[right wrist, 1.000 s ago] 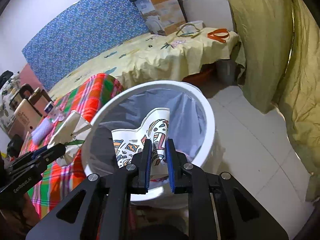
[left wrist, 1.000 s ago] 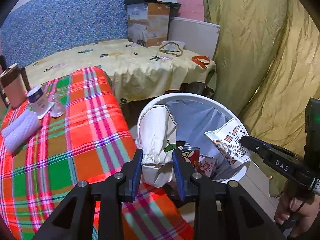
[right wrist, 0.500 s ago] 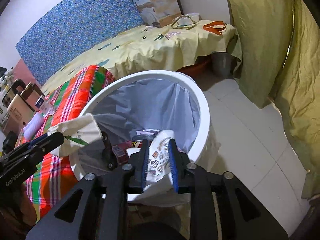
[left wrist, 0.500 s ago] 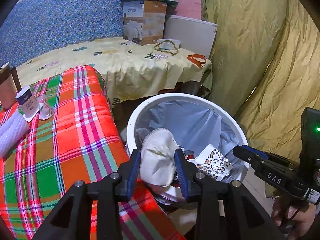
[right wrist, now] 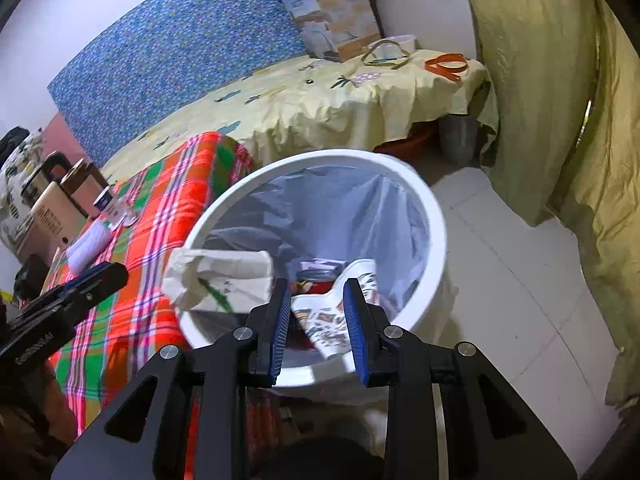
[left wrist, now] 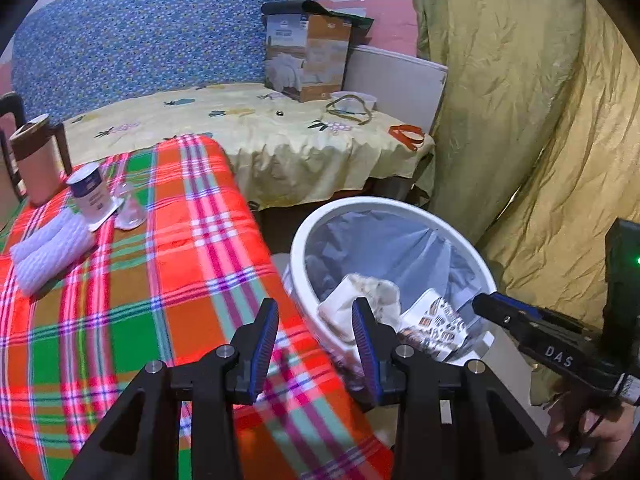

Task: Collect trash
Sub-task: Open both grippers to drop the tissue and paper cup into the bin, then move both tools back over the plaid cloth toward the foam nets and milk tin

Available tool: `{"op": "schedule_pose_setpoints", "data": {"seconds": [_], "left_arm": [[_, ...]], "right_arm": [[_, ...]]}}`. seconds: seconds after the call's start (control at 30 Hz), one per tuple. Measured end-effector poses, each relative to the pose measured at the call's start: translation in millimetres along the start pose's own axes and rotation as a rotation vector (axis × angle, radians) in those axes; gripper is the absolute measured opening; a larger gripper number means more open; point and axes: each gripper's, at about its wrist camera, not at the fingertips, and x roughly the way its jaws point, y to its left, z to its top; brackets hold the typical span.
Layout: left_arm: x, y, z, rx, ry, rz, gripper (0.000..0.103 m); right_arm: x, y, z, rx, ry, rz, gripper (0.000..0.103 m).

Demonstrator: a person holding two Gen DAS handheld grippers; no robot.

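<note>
- Room: a low surface draped in a red, green and orange plaid blanket (left wrist: 132, 280) is sitting beside a bed with a yellow printed sheet (left wrist: 248, 128); a blue patterned panel (left wrist: 152, 36) is standing behind the bed, and olive-gold curtains (left wrist: 520, 112) are hanging along the right side.
- A white round trash bin (right wrist: 434, 216) with a grey liner is standing on the pale tiled floor (right wrist: 520, 280), just beside the blanket's edge.
- Left gripper (left wrist: 316, 344) is hovering over the blanket's corner at the bin's near rim. Its blue-padded jaws have just been opening and are standing well apart, with nothing between them.
- A crumpled cream cloth bag (left wrist: 368, 292), bearing a green leaf print in the right wrist view (right wrist: 220, 280), is lying at the bin's rim on the blanket side, free of the left pads.
- Right gripper (right wrist: 316, 316) is pointing down into the bin from the floor side. Its jaws have just been opening and are standing apart; a printed paper cup (right wrist: 332, 312) is lying between them, and I cannot tell whether the pads are touching it.
- A red can (right wrist: 316, 280) is showing inside the bin, behind the cup.
- On the blanket's far end: a white foam sleeve (left wrist: 48, 244), a small white tub with a blue label (left wrist: 90, 196) and a brown lidded mug (left wrist: 34, 164) are standing close together.
- On the bed: a cardboard box (left wrist: 308, 60) is standing upright, with an orange strap (left wrist: 406, 134) lying near the corner.
- A person's hand (left wrist: 588, 432) is gripping the right gripper's handle at the lower right of the left wrist view.
</note>
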Motion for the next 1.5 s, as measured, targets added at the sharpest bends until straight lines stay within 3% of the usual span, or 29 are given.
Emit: {"op": "schedule_pose_setpoints", "data": {"seconds": [0.4, 0.57, 0.73, 1.1, 1.33, 1.5], "left_arm": [[-37, 43, -24, -0.084, -0.021, 0.058, 0.038], [-49, 59, -28, -0.111, -0.034, 0.08, 0.038], [-54, 72, -31, -0.134, -0.04, 0.096, 0.038], [-62, 96, -38, -0.172, -0.048, 0.139, 0.038], [-77, 118, -44, -0.2, -0.059, 0.192, 0.038], [-87, 132, -47, -0.203, -0.063, 0.231, 0.038]], "right_arm": [[22, 53, -4, -0.146, 0.057, 0.101, 0.03], [46, 62, 3, -0.179, 0.095, 0.084, 0.03], [57, 55, 21, -0.159, 0.07, 0.045, 0.03], [34, 59, 14, -0.167, 0.032, 0.067, 0.03], [21, 79, 9, -0.201, 0.017, 0.13, 0.042], [17, 99, 9, -0.241, 0.014, 0.192, 0.045]]}}
